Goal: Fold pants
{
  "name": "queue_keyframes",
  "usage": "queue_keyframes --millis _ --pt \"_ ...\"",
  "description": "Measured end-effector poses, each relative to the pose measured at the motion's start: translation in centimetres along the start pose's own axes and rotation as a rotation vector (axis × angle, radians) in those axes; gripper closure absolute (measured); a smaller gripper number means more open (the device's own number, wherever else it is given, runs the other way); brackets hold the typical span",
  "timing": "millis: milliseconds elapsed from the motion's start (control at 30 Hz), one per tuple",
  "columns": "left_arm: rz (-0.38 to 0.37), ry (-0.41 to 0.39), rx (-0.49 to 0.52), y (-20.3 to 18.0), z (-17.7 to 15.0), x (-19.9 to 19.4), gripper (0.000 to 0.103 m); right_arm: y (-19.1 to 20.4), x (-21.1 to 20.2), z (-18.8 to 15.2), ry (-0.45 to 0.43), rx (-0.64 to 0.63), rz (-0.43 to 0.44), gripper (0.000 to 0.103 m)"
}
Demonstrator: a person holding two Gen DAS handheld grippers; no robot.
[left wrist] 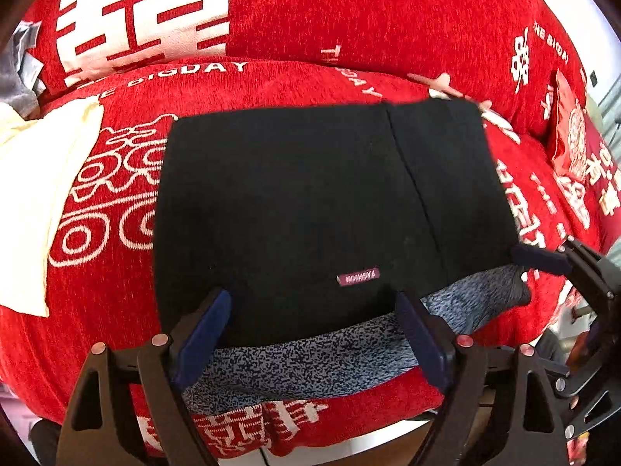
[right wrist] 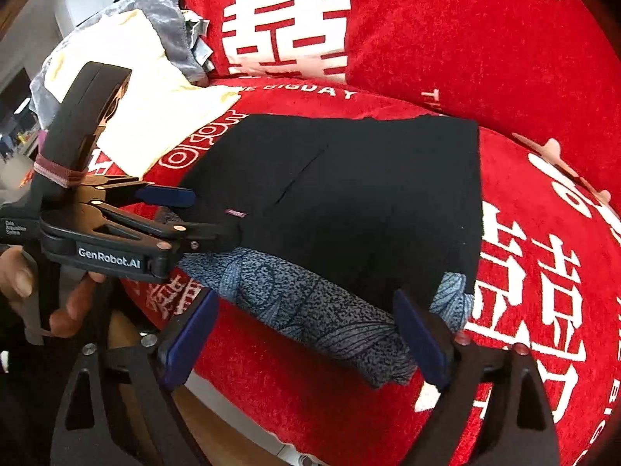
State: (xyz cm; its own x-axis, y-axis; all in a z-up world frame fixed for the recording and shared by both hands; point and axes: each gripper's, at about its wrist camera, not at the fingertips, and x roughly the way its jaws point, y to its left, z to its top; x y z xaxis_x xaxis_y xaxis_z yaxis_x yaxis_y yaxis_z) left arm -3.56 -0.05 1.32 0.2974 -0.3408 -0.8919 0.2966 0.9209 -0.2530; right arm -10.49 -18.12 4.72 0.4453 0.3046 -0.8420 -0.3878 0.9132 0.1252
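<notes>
The black pants (left wrist: pixel 310 202) lie folded into a flat rectangle on the red sofa seat (left wrist: pixel 101 310), with a small maroon label (left wrist: pixel 358 277) on top. Their speckled blue-grey waistband (left wrist: pixel 310 365) shows along the near edge. My left gripper (left wrist: pixel 314 334) is open, its blue pads on either side of the waistband, holding nothing. In the right wrist view the pants (right wrist: pixel 368 194) and waistband (right wrist: pixel 310 310) lie in front of my right gripper (right wrist: pixel 306 334), which is open and empty. The left gripper (right wrist: pixel 186 213) shows there at the pants' left edge.
Red back cushions with white characters (left wrist: pixel 349 11) stand behind the seat. A cream cloth (left wrist: pixel 35 194) and a grey garment (right wrist: pixel 170 31) lie at the left of the sofa. A red packet (left wrist: pixel 568 136) rests at the right. The seat's front edge is just below the waistband.
</notes>
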Motion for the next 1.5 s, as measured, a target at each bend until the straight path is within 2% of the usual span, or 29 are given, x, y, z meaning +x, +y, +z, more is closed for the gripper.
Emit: queue_keyframes --millis 67,133,267,367,500,533,600,733,900,967,1067,1200,1267,1500 --pt "-0.019 -0.025 -0.029 0.7 1.1 -0.6 0.015 -0.6 -0.9 1.0 -0.03 0.01 0.02 0.01" --pt "-0.004 -0.045 -0.05 1.5 3.0 -1.0 0.015 -1.3 -1.3 2.0 -0.08 0.011 0.012 0.006" --pt "0.006 -0.033 -0.081 2.6 7.1 0.3 0.015 -2.4 -0.4 6.2 -0.14 -0.06 -0.021 0.0" --pt "0.014 0.006 -0.117 3.6 9.4 2.3 0.015 -3.2 2.1 9.0 -0.107 -0.077 -0.021 0.0" --pt "0.014 0.077 -0.136 4.8 10.5 5.5 0.015 -5.1 5.0 10.8 -0.045 -0.024 0.046 0.0" --pt "0.018 0.077 -0.126 4.6 10.5 5.8 0.01 -5.7 5.9 11.1 -0.019 0.003 0.068 0.0" --pt "0.017 0.066 -0.083 3.7 10.3 5.9 0.002 -6.5 7.2 11.0 0.013 0.041 0.079 0.001" --pt "0.096 0.05 0.0 2.2 9.6 6.1 0.002 -6.7 8.1 9.8 0.025 0.051 0.069 0.001" --pt "0.157 0.004 0.002 1.7 8.6 2.9 0.002 -4.8 4.6 8.8 -0.035 0.04 0.015 0.0" --pt "0.179 -0.013 -0.009 1.8 7.7 1.6 0.002 -3.4 2.5 7.4 -0.079 0.041 0.032 0.0" --pt "0.176 -0.013 -0.036 2.0 5.9 0.5 0.002 -2.0 1.5 5.9 -0.085 0.067 0.077 0.0" --pt "0.203 0.018 -0.041 2.2 3.8 1.0 0.002 -0.4 2.0 3.1 -0.026 0.064 0.091 0.0" --pt "0.207 0.047 -0.043 2.4 2.8 1.7 0.002 0.1 2.3 1.8 -0.016 0.052 0.071 0.001" --pt "0.166 0.04 -0.096 3.1 2.0 1.9 0.002 1.2 1.7 0.0 -0.028 0.024 0.022 0.001"
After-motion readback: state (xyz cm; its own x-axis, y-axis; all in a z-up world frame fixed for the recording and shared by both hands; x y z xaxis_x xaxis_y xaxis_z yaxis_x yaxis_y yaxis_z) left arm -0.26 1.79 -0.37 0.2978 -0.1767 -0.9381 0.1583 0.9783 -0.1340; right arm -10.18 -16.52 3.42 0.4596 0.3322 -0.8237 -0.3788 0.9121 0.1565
